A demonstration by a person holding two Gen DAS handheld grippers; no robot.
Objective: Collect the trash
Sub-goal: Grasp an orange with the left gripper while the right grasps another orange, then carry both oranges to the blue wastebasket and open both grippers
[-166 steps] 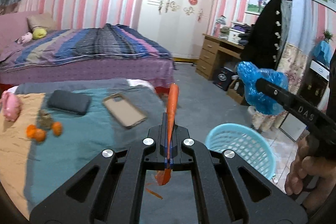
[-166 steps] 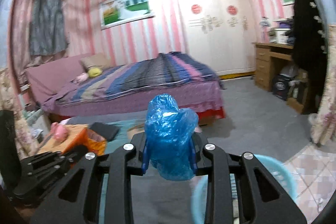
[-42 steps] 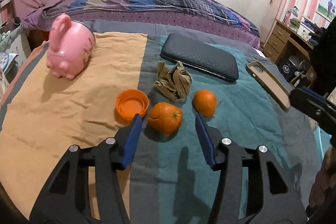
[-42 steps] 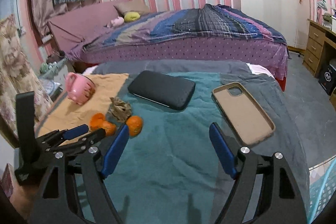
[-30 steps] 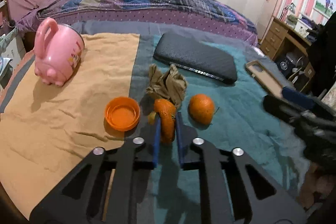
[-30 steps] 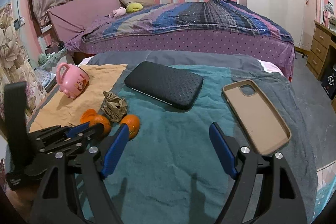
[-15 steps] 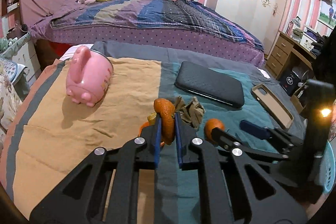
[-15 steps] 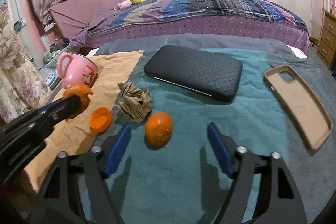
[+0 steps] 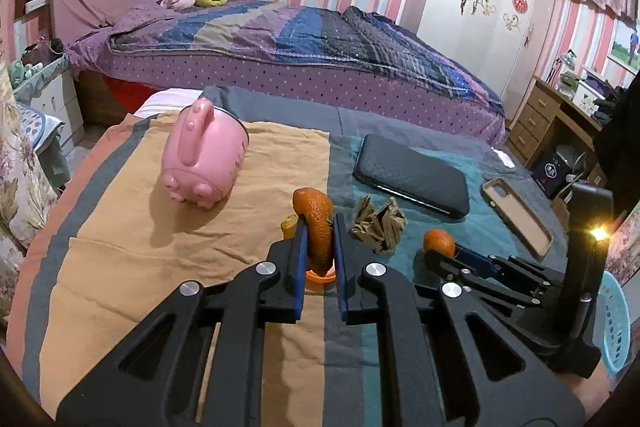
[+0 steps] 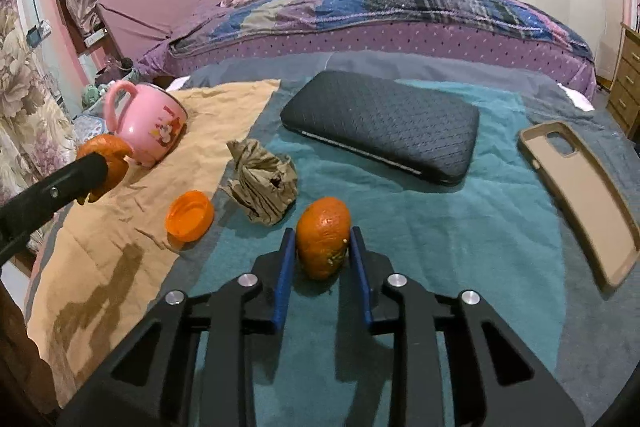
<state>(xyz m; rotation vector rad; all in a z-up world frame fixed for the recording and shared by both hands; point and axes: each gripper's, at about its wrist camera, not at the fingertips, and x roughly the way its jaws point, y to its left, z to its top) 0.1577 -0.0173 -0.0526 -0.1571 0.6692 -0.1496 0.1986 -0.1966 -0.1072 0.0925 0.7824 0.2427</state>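
Trash is gripped in both tools: a squashed orange peel (image 9: 316,227) is clamped in the left hand-held gripper (image 9: 319,259), lifted clear of the cloth, and a whole-looking orange (image 10: 323,242) is pinched by the right hand-held gripper (image 10: 322,259), whose jaws have just been closing onto it, low over the teal cloth-covered tabletop (image 10: 460,239). The right grip is best confirmed as centred on the fruit before lifting, since a round skin could be squeezed out sideways. A crumpled brown paper (image 10: 262,183) lies at eleven o'clock of the orange and an orange cap (image 10: 189,215) at nine o'clock. A blue basket (image 9: 616,323) is seen at four o'clock in the left view; its contents cannot be told. A pink mug (image 10: 146,125) stands apart, its inside hidden.
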